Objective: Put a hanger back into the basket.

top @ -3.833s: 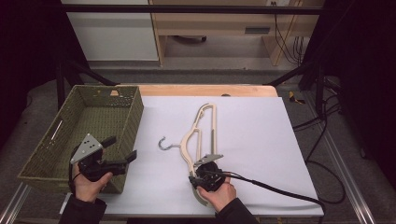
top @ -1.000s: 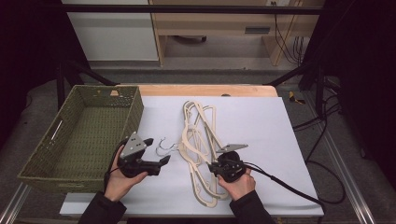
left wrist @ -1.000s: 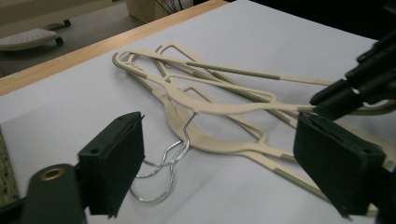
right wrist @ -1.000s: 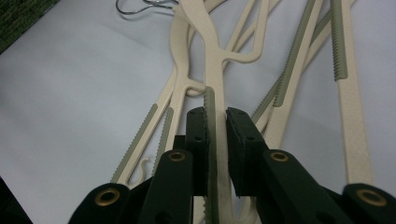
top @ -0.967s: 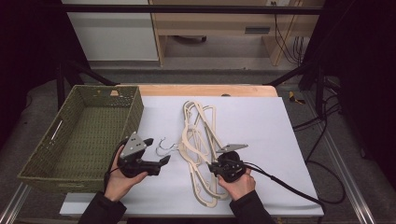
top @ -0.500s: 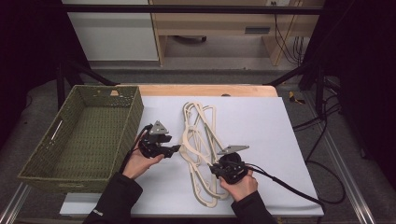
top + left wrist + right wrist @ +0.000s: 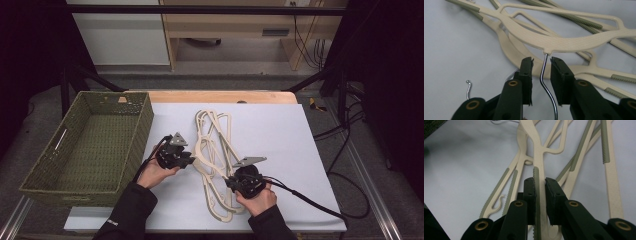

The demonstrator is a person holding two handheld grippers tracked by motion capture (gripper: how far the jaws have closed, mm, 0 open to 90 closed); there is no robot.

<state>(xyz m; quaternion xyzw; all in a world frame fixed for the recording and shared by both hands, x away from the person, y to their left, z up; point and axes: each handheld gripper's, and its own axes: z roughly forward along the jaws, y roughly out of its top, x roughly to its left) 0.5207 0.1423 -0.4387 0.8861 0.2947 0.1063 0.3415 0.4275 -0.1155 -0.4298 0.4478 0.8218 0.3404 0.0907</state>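
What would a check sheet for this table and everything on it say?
Surface: white table top, flat.
Job's things: beige hangers piled mid-table; one metal hook sits between the left jaws.
Clutter: green woven basket at the left.
Grippers: left gripper has just been closing around the hook, pads not yet touching; right gripper shut on a hanger arm.
Cables: black cable trails off the right gripper.
Surroundings: wooden furniture behind, dark floor.

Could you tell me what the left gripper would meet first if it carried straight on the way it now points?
Most likely the cream plastic hanger's neck: the left gripper points along the thin metal hook wire between its jaws, which joins that hanger just ahead.
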